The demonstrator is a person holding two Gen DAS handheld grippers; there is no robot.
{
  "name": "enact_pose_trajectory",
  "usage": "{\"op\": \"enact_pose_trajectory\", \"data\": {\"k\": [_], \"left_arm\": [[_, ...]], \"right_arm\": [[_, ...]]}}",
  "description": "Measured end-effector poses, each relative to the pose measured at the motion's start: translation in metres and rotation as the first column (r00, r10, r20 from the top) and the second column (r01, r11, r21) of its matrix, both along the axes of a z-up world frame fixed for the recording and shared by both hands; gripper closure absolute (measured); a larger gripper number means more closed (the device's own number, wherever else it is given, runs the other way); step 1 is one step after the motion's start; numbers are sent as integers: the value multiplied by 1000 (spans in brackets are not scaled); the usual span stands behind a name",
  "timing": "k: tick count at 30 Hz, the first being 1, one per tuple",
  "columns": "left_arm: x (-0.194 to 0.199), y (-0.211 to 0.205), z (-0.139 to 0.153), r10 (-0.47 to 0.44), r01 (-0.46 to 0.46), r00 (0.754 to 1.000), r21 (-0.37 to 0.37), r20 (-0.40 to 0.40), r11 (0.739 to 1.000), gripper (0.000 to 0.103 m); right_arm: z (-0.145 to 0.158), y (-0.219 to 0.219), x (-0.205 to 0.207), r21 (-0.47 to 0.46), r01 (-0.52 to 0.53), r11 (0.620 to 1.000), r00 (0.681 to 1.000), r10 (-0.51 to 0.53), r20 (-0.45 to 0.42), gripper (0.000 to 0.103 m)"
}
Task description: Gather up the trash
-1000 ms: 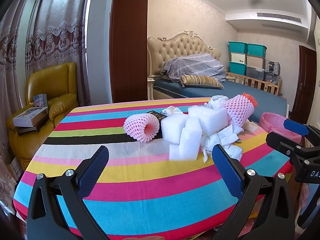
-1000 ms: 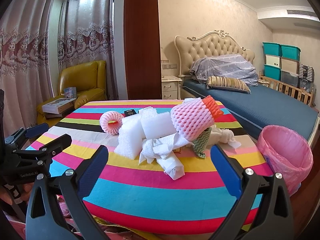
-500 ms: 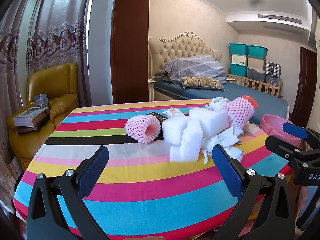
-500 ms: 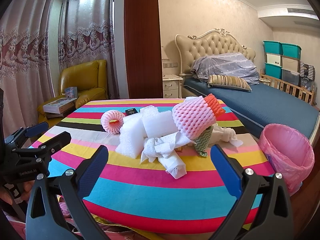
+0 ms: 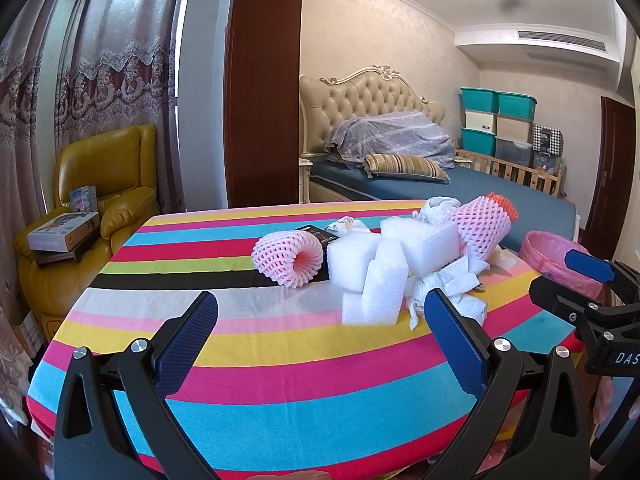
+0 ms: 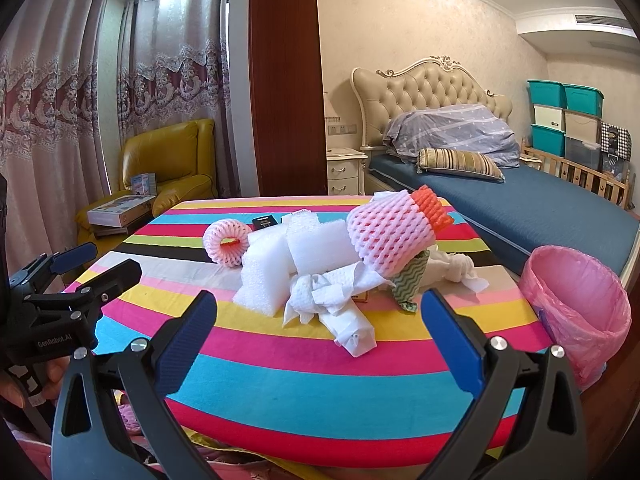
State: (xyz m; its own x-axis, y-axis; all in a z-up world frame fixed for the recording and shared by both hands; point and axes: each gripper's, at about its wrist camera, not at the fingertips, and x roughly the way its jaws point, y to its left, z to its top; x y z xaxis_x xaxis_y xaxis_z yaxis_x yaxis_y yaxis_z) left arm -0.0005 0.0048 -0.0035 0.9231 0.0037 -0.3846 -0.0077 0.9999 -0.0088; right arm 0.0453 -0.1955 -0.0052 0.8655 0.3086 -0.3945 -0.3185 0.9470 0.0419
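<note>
Since earlier: both views creeping slightly nearer. Left claw (image 5: 320, 336) and right claw (image 6: 318, 332) hanging spread, empty. Trash heap (image 6: 328, 264) sitting mid-table (image 6: 280, 392); loose foam risks tumbling past the pink bin (image 6: 580, 300).

Rainbow-striped tablecloth (image 5: 280, 360), pink bin liner (image 6: 576, 300)

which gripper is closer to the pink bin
Right. The right hand-held gripper has the bin just off its right finger, past the table's right edge. The left hand-held gripper sits further left, with the right one between it and the bin.
</note>
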Motion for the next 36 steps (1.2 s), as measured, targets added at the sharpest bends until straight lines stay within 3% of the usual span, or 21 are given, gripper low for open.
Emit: {"op": "enact_pose_trajectory", "data": {"k": [25,36], "left_arm": [[-4,4,-1,21,-21,1000,-6,-8,1000,6],[20,9,-24,-1,-6,989,-53,-145,999,6]], "right_arm": [[-9,1,0,5,33,999,999,-33,-14,4],[-20,-23,29,18,105,994,992,-103,-78,4]]}}
